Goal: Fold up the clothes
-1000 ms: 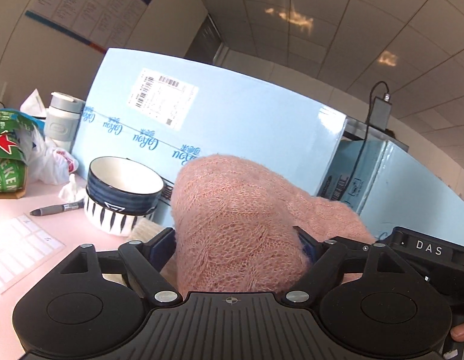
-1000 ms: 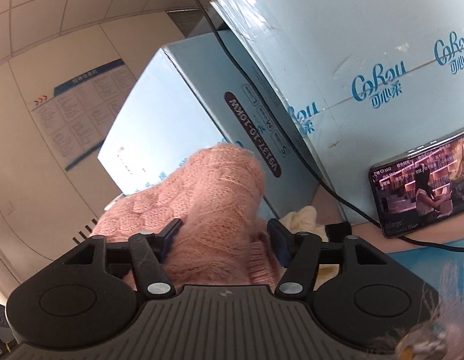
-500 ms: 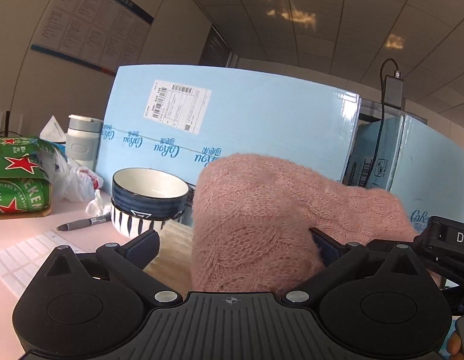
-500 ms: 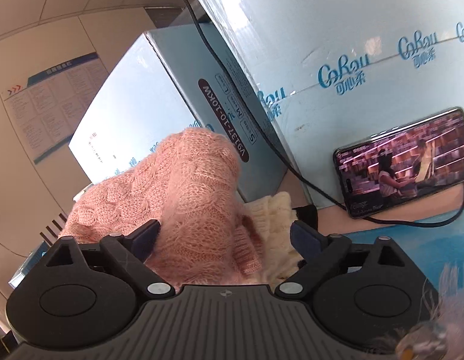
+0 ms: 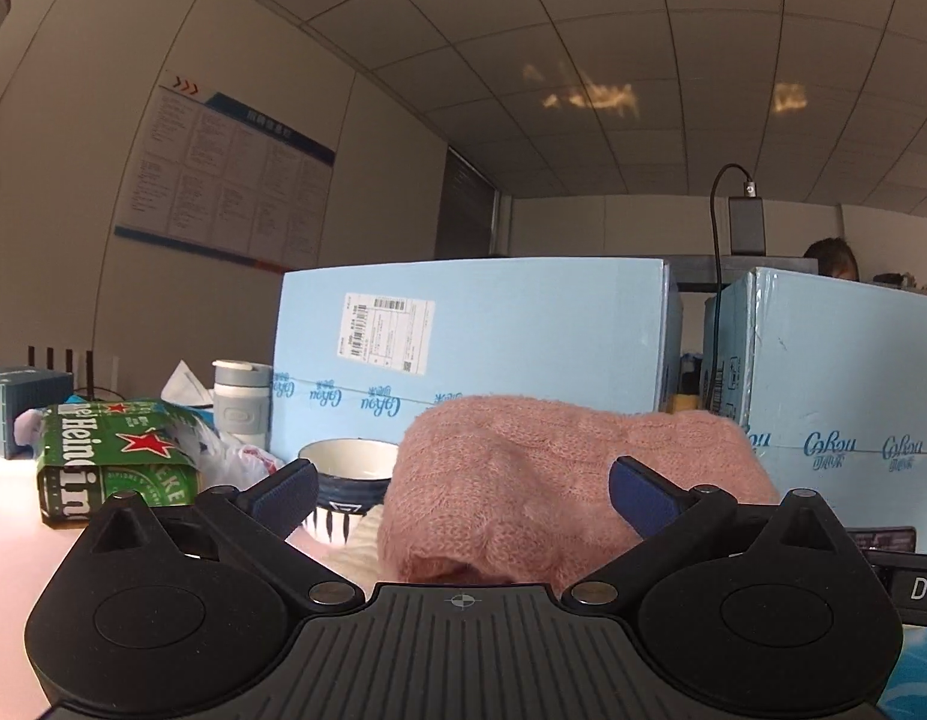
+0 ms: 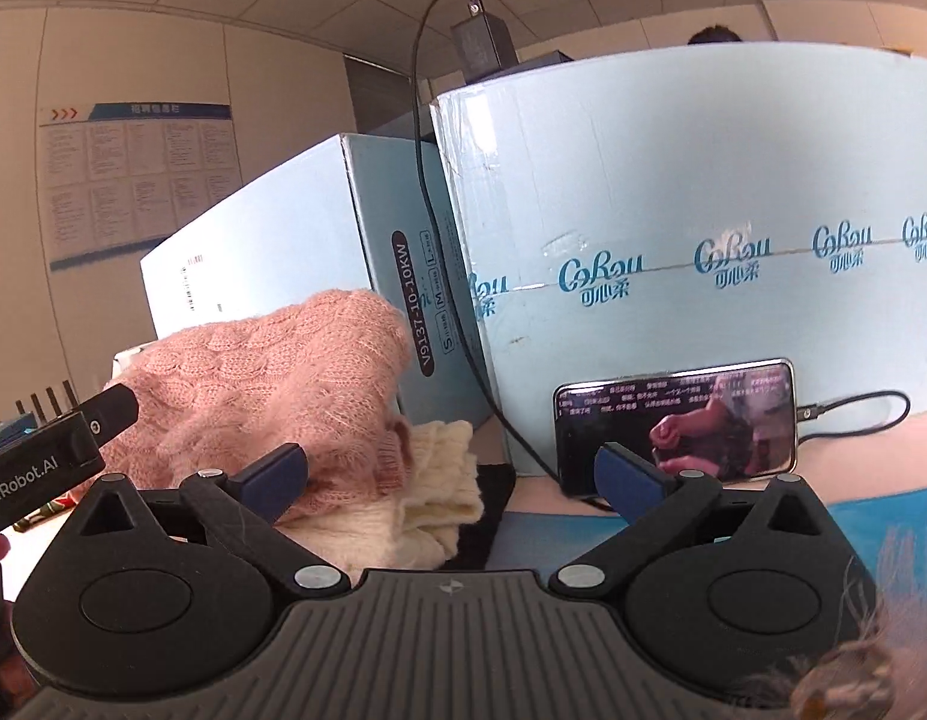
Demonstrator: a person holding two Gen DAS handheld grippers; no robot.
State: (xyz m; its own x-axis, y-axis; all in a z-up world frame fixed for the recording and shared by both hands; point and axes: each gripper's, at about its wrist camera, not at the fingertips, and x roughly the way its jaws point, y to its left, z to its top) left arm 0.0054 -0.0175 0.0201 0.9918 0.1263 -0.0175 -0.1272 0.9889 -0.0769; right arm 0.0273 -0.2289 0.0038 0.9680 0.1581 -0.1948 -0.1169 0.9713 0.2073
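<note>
A folded pink knit sweater [image 5: 559, 480] lies on top of a cream knit garment [image 6: 427, 498], which shows beneath it in the right wrist view. The pink sweater also shows in the right wrist view [image 6: 271, 378]. My left gripper [image 5: 463, 495] is open, its blue pads wide apart on either side of the sweater's near end, not pinching it. My right gripper [image 6: 451, 477] is open and empty, just in front of the stack's right end. The left gripper's body [image 6: 49, 456] shows at the left of the right wrist view.
Two large light-blue cartons [image 5: 523, 336] [image 6: 703, 228] stand right behind the stack. A phone [image 6: 673, 426] on a cable leans on the right carton. Stacked bowls [image 5: 349, 474], a green beer carton [image 5: 103, 456], a flask [image 5: 241, 402] and tissues stand at the left.
Both grippers opened and let go of the pink sweater, which now rests on the cream garment. Both have drawn back and levelled out.
</note>
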